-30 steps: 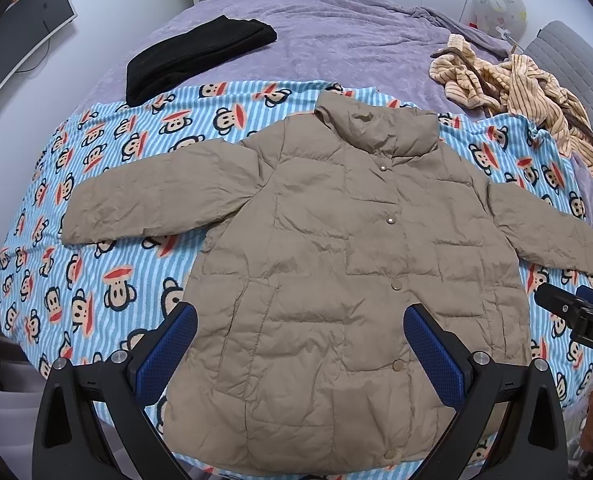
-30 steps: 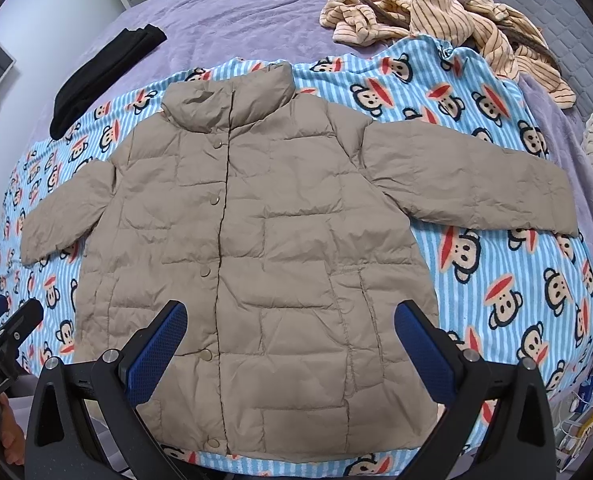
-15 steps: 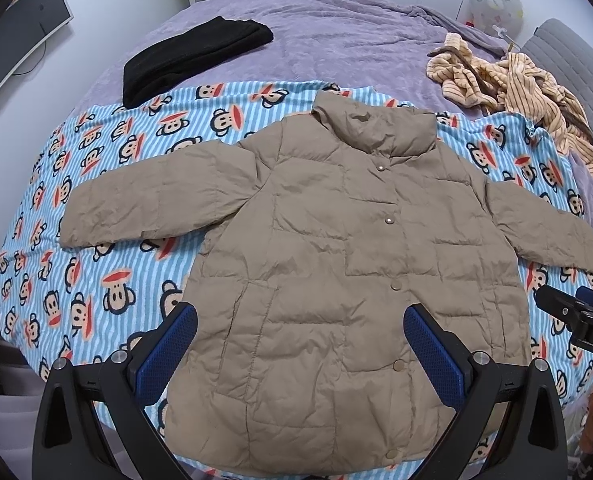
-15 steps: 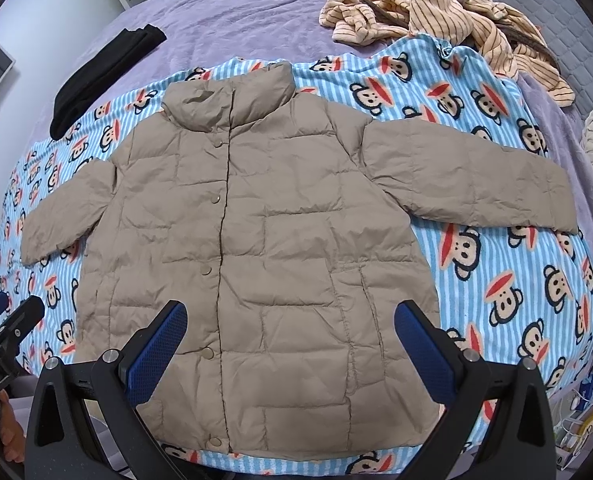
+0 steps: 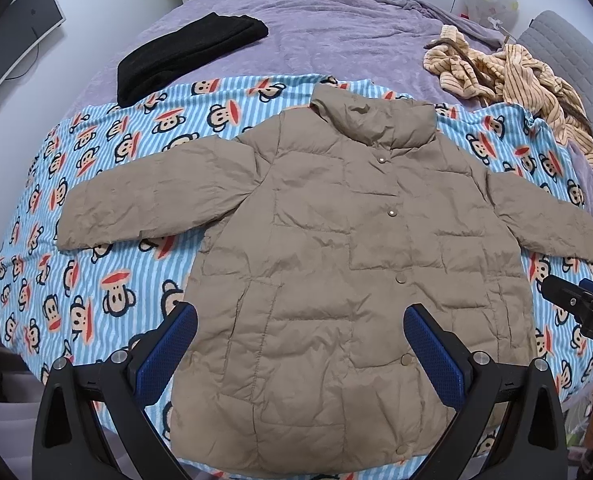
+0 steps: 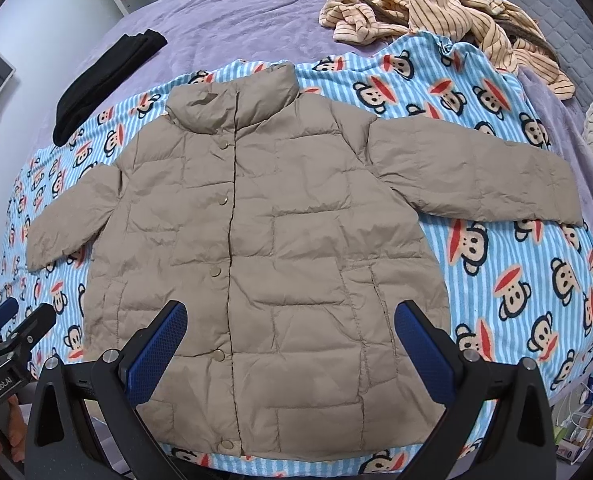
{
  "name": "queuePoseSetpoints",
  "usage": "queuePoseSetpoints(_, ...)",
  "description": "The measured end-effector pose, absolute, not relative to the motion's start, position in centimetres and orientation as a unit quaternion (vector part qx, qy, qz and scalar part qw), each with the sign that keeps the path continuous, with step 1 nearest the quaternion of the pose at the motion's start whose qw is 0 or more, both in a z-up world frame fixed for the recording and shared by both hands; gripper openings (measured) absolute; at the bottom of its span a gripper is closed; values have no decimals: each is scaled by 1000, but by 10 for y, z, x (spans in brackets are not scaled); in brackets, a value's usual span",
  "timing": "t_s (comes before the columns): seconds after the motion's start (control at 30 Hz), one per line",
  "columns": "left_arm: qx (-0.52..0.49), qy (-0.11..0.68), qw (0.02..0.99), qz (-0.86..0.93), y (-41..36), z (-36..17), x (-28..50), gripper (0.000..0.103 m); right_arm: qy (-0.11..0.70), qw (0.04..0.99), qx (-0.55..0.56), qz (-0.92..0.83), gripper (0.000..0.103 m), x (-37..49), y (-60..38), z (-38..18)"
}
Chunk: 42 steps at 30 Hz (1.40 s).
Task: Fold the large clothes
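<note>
A tan quilted puffer jacket [image 5: 336, 248] [image 6: 280, 240] lies flat and buttoned on a blue striped monkey-print blanket [image 5: 108, 280] [image 6: 516, 280], collar at the far side, both sleeves spread outward. My left gripper [image 5: 300, 340] hovers open above the jacket's lower hem, nothing between its blue pads. My right gripper [image 6: 290, 336] is open as well, held over the lower front of the jacket, empty. Each gripper shows at the edge of the other's view, the right gripper [image 5: 580, 312] beyond the jacket's right hem and the left gripper [image 6: 12, 340] at its left.
The blanket covers the near part of a purple bed [image 5: 336, 36]. A folded black garment [image 5: 184, 56] lies at the far left. A crumpled beige striped garment [image 5: 516, 76] lies at the far right, next to a grey headboard [image 5: 576, 56]. A monitor [image 5: 12, 40] hangs on the left wall.
Both grippers stay open over the hem. The left wrist view has drifted very slightly; the jacket has not moved.
</note>
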State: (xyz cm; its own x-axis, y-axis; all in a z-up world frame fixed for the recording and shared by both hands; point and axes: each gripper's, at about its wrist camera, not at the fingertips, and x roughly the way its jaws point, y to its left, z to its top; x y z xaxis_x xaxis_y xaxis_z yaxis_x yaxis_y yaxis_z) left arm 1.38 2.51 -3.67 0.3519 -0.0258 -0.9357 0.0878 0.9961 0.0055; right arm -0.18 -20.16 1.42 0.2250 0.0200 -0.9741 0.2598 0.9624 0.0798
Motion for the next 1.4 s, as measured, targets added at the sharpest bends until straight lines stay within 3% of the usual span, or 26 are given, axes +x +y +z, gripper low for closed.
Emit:
queuePoseSetpoints(0.47,-80,571,816,-30,105,-79,22,103,628,761,157,-48,103,6,-174,-17)
queuePoseSetpoints(1.03,-314,525,789,66,341,-231,124,103,639,750,173,1,103,34,-51,-109)
queuePoseSetpoints(1.4,-296,488,806,155,375,-252,193,101,613,774,152,46,103,105,0,-129)
